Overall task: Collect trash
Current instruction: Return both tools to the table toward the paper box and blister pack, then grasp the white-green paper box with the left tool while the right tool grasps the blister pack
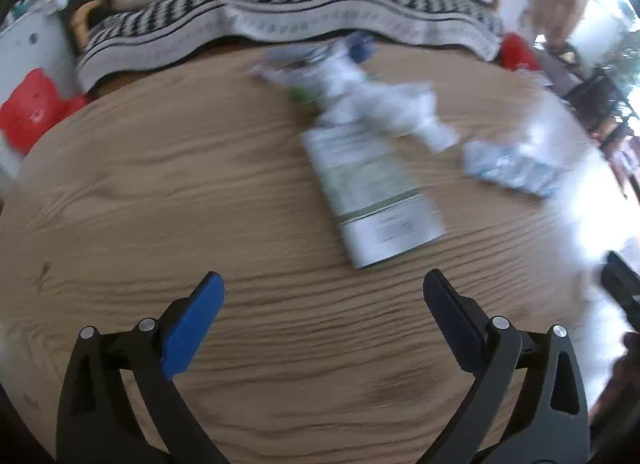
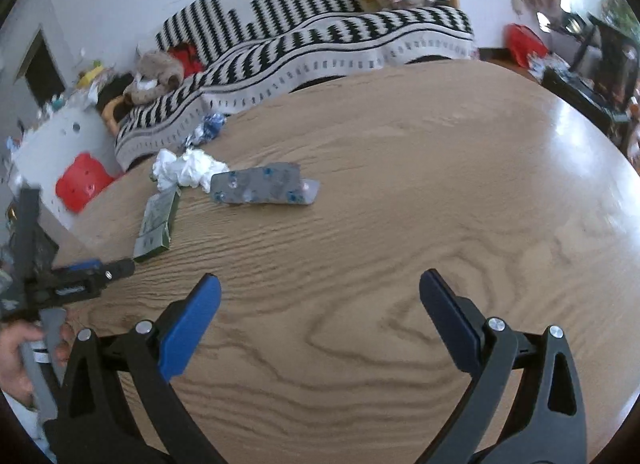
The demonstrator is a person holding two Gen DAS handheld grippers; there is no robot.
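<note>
On the bench (image 2: 400, 192) lay one flat carton (image 2: 157, 220), one crumpled tissue (image 2: 188, 169), one blister pack (image 2: 262, 184) and one blue wrapper (image 2: 208, 130).

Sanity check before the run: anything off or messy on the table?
Yes. Litter sits loose on the round wooden table: a crumpled white tissue, a flattened green-and-white carton, a grey blister pack and a blue-and-silver crumpled wrapper near the far edge. No spill visible.
</note>
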